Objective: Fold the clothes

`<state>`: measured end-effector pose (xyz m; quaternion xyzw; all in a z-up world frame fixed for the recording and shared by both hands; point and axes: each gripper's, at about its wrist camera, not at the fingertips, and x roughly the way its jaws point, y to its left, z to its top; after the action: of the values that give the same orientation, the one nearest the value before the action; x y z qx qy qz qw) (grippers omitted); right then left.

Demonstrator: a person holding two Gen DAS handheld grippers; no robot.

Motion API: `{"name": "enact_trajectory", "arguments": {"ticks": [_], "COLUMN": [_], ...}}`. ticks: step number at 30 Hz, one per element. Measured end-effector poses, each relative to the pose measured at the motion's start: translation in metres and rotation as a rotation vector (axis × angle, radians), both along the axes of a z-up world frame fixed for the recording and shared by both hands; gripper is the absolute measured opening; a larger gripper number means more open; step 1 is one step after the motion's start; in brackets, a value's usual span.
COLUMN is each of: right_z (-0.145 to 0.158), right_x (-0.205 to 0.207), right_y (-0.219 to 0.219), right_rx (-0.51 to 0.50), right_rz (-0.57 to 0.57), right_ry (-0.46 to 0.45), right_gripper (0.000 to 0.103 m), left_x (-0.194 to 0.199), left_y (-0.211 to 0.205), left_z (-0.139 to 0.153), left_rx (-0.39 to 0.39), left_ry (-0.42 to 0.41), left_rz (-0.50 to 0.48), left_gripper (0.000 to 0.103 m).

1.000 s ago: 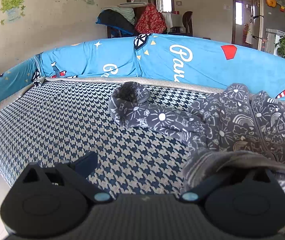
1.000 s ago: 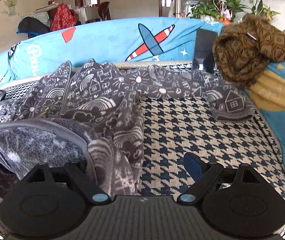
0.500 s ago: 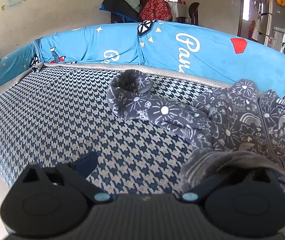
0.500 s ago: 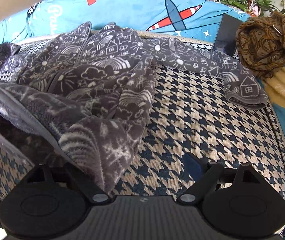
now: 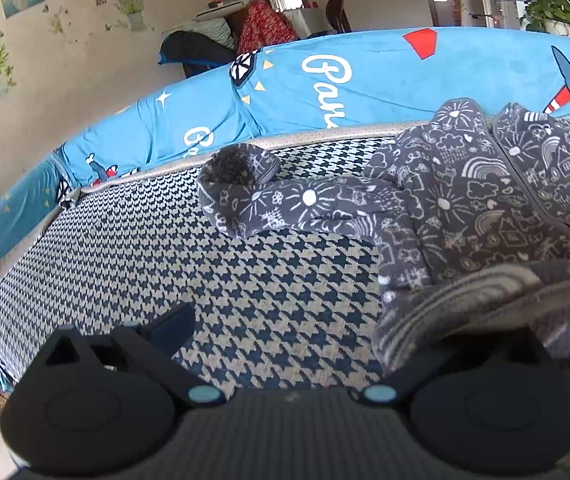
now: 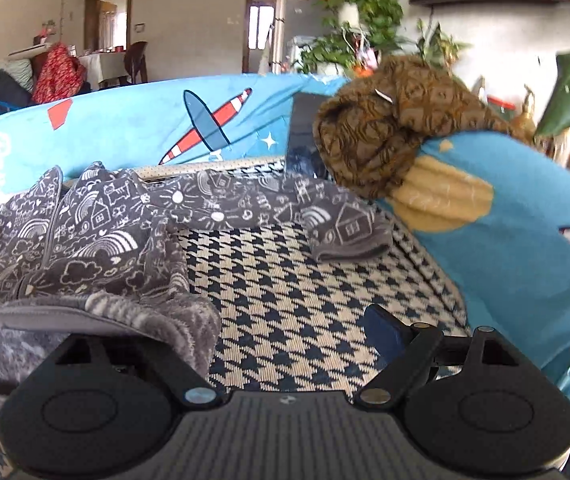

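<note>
Both my units match: matte black body, ribbed grey plate across the base, two rounded black lobes with triangular cut-outs. Left gripper (image 5: 285, 320): pale blue pivot caps behind the fingers (image 5: 169, 326), dark blue pad. Right gripper (image 6: 285, 320): silver pivot screws, blue pad on fingers (image 6: 383, 330).

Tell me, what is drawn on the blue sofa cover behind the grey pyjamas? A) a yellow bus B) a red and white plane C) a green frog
B: in the right wrist view, a red-and-white striped plane with blue wings is printed on the blue sofa cover behind the grey pyjamas.
</note>
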<state>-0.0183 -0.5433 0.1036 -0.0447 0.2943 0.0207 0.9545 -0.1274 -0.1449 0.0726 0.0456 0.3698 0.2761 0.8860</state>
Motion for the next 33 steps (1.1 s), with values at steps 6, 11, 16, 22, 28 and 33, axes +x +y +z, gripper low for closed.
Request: {"name": "enact_trajectory", "arguments": {"ticks": [6,11,16,22,28,33], "right_z": [-0.004,-0.011,-0.015,-0.028,-0.04,-0.048], "right_x": [0.005,0.001,0.0,0.001,-0.006,-0.016], "right_y": [-0.013,-0.01,-0.007,0.001,0.007,0.013], "right_rx": [0.045,0.011,-0.022,-0.097,-0.134,-0.158], "right_rz": [-0.021,0.022,0.048,0.083,0.159,0.176], "right_ry": [0.065,0.094,0.12,0.183,0.261,0.262], "right_gripper": [0.083,0.083,0.083,0.084,0.085,0.086], "left_x": [-0.018,-0.038,-0.051,-0.055,-0.058,-0.062], "left_y": [0.001,0.001,-0.006,-0.018,-0.023,-0.023], "left_z": [-0.022,-0.036,-0.044,-0.051,-0.054,-0.05], "left_rx": [-0.105,-0.146,-0.124,-0.091,-0.092,-0.097], "left_ry": [0.061,0.066,0.074,0.081,0.078,0.056], "left_rz": [0.024,0.051,0.057,0.079,0.093,0.113], "left_gripper": [0.103,0.103,0.103,0.103,0.103,0.103]}}
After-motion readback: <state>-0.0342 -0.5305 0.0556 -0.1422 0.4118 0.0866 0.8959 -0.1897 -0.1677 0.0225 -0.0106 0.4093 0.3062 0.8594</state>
